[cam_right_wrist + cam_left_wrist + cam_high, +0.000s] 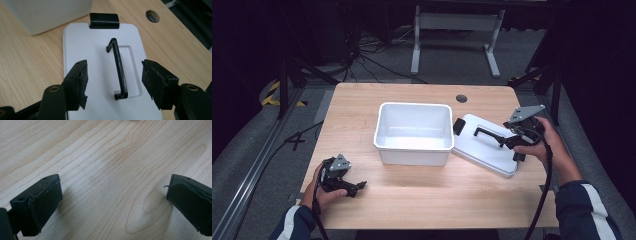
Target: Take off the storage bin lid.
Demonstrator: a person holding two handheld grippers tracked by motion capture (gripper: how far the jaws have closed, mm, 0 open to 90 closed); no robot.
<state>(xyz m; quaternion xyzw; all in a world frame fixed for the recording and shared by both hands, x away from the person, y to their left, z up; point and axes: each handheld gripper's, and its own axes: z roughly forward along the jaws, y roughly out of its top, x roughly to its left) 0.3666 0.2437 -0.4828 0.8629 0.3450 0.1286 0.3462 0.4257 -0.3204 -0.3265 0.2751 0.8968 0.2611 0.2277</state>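
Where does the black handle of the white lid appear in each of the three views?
High view: the black handle lies on the white lid, right of the white box, near the right gripper.
Left gripper view: bare wooden table between the open jaws; no handle here.
Right gripper view: the handle stands upright at centre, between the open jaws.
Shared landmark: the wooden table.

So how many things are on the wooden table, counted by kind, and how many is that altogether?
White plastic open box: 1
White flat lid with black handle and black end clip: 1
Black two-jaw grippers, left and right: 2
Total: 4
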